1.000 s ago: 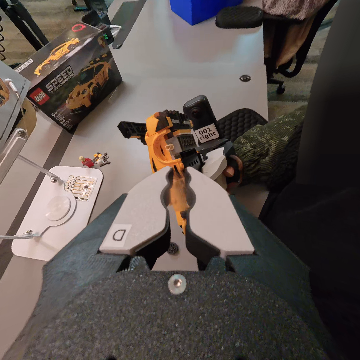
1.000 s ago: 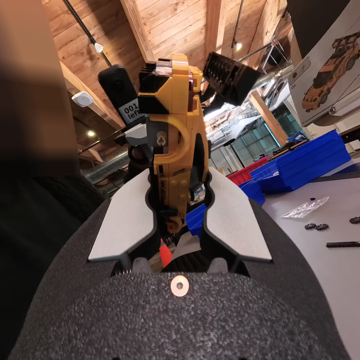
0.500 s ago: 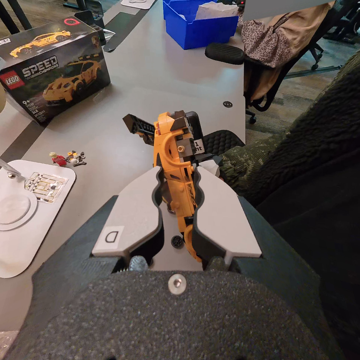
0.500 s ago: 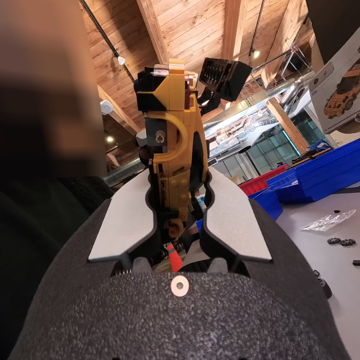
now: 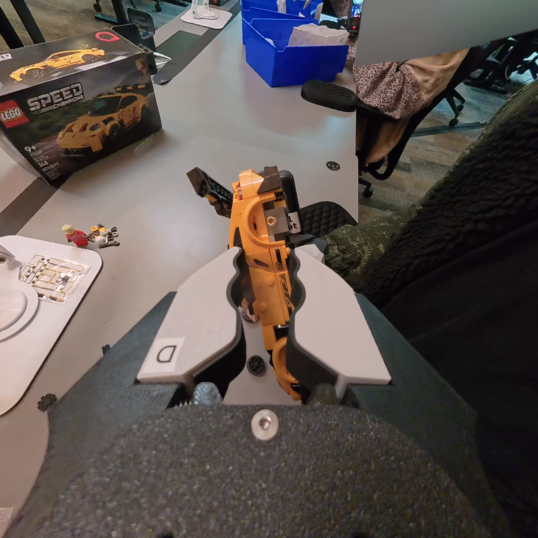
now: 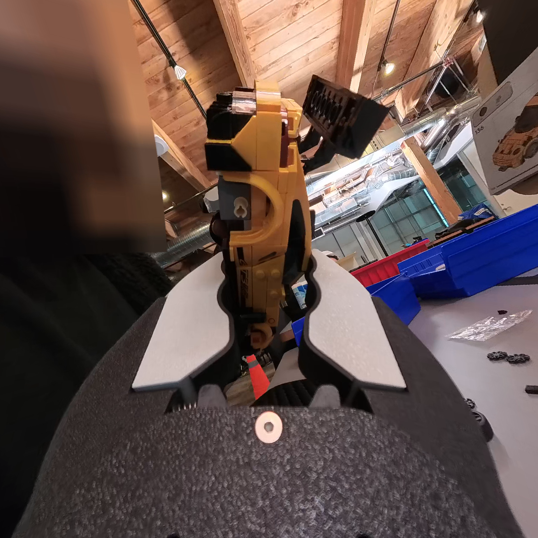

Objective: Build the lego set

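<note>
A yellow and black Lego car (image 5: 262, 262) is held in the air between both grippers, standing on end with its black rear spoiler (image 5: 209, 189) at the top left. My left gripper (image 5: 265, 253) is shut on the car's body. My right gripper (image 6: 267, 259) is shut on the same car (image 6: 262, 233) from the opposite side, with the spoiler (image 6: 343, 116) at the upper right. In the left wrist view the right gripper is mostly hidden behind the car. A bare wheel axle pin (image 6: 241, 207) shows in the wheel arch.
On the grey table (image 5: 203, 131) are the Lego box (image 5: 78, 104), a minifigure (image 5: 74, 234) with small parts, a sticker sheet (image 5: 52, 273) on a white stand base, a black wheel hub (image 5: 255, 364) and a blue bin (image 5: 291, 58). The right wrist view shows blue bins (image 6: 480, 262), a plastic bag (image 6: 489, 323) and black rims (image 6: 508, 356). Across from one pair of fingers to the other is roughly 4 cm. From the right gripper's tips to the black wheel hub (image 5: 255, 364) is close to 15 cm.
My left gripper's fingers have spread from nearly closed to the car's width and slid farther along its body. The car has turned more edge-on. The right grip is unchanged.
</note>
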Tool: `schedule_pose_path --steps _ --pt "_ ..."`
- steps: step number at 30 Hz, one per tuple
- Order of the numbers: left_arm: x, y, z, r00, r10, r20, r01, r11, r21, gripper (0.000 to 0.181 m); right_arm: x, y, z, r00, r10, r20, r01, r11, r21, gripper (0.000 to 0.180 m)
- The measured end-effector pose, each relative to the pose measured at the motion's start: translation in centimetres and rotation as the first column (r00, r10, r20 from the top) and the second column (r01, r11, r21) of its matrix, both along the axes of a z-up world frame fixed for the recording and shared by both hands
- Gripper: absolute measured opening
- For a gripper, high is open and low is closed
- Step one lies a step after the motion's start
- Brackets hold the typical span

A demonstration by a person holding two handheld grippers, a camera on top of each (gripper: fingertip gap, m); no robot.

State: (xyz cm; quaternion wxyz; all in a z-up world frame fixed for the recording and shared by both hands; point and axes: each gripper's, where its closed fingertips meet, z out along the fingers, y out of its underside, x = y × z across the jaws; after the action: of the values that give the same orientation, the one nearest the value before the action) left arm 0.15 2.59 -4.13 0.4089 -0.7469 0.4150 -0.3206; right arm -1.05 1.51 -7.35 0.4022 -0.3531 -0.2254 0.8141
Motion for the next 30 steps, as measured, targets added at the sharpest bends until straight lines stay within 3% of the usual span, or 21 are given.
schedule_pose_path --steps 15,21,30 --pt "-0.2 -0.1 -0.2 0.999 0.002 0.043 -0.002 1.000 0.012 0.029 0.4 0.0 0.4 1.000 0.007 0.027 -0.007 1.000 0.010 0.048" --pt "0.7 -0.1 0.8 0.999 0.030 0.020 -0.033 0.985 0.170 0.030 2.0 0.8 1.9 0.987 0.110 -0.120 -0.122 0.988 -0.093 0.048" --pt "0.7 -0.1 0.7 0.998 0.057 -0.014 -0.053 0.977 0.206 0.013 1.7 1.1 1.5 0.988 0.111 -0.104 -0.122 0.987 -0.105 0.048"
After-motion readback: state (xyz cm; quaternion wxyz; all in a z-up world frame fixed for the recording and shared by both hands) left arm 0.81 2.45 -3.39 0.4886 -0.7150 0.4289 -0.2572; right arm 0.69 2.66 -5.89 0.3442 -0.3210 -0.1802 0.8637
